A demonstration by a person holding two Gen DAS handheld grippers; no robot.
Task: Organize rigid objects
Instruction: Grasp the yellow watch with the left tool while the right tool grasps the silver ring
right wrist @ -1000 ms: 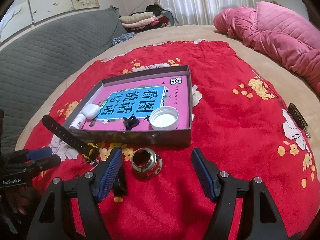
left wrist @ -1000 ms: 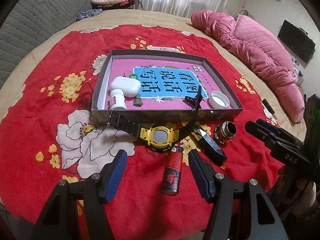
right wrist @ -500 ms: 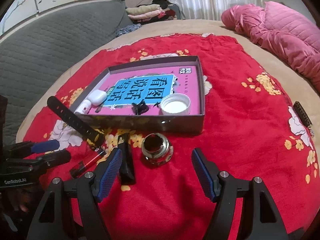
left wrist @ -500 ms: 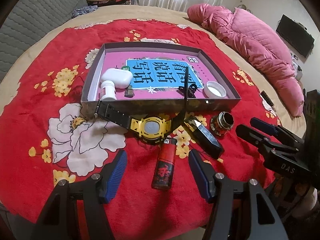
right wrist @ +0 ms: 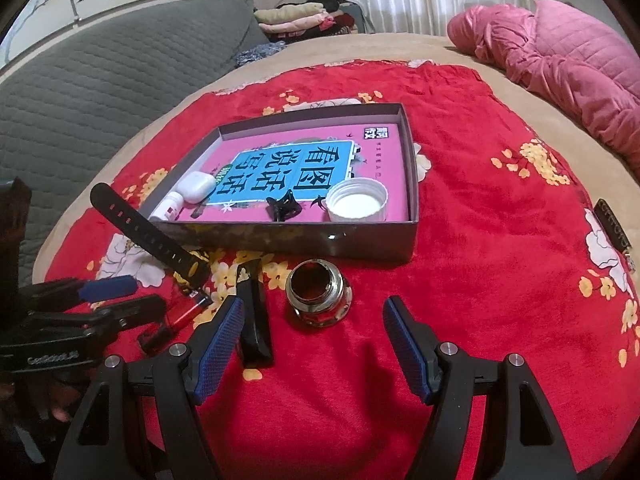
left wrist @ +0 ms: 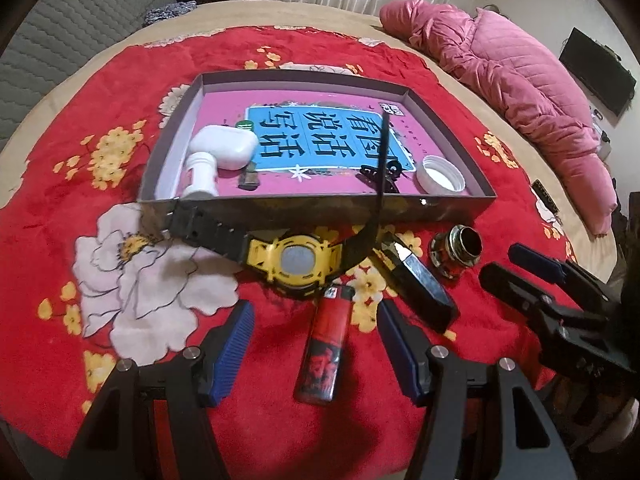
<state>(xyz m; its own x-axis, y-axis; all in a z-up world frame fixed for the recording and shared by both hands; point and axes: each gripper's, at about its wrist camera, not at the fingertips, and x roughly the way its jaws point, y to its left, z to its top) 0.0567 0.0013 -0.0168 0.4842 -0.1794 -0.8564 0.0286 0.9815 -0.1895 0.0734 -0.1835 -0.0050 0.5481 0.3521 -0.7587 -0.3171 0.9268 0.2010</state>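
Red rectangular lighter [left wrist: 325, 346], glossy plastic

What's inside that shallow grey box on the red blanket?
The box holds a white earbud case, a small white bottle, a white cap, a black hair clip and a small green item. A pink-and-blue printed sheet hides the box's floor.

right gripper [right wrist: 314, 344] is hanging wide open over the red flowered blanket [right wrist: 480, 280], nothing between the blue pads. Shallow grey cardboard box [right wrist: 372, 246] as the landmark: just in front of its near wall sits a shiny round metal fitting [right wrist: 320, 298], left of that a glossy black bar [right wrist: 252, 316]. White screw cap [right wrist: 357, 201] sits in the box's near right corner, black claw clip [right wrist: 283, 208] beside it, white earbud case [right wrist: 196, 187] at the left end
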